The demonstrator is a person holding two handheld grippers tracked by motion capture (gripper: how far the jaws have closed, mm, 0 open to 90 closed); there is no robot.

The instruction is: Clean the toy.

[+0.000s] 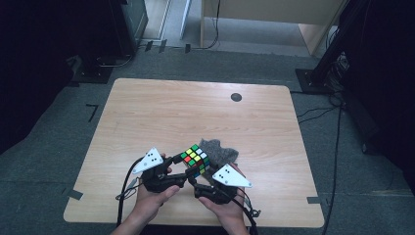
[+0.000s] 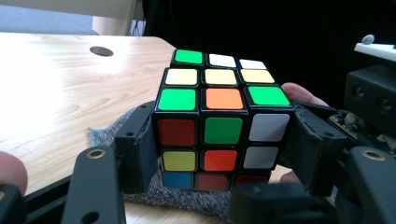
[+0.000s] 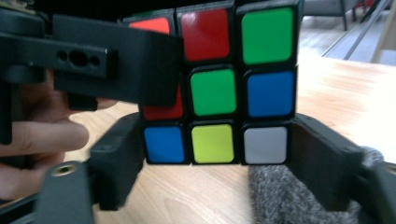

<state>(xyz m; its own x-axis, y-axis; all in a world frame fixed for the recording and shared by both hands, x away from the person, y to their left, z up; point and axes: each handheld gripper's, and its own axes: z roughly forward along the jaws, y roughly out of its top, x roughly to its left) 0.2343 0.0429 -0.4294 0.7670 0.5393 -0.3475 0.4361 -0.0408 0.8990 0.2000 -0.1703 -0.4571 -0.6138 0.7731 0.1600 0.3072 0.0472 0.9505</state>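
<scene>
The left gripper (image 1: 177,172) is clamping its jaws on a multicoloured plastic puzzle cube (image 1: 195,159), while the right gripper (image 1: 195,185) is bracketing the bottom layer (contact unclear); beyond, a grey fuzzy cloth (image 1: 220,151) is lying on the pale wooden bench (image 1: 195,107).

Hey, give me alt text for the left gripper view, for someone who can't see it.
A scrambled puzzle cube is clamped between the left gripper's two black jaws, above a grey cloth on a wooden table. The right gripper sits at the right edge.
</scene>
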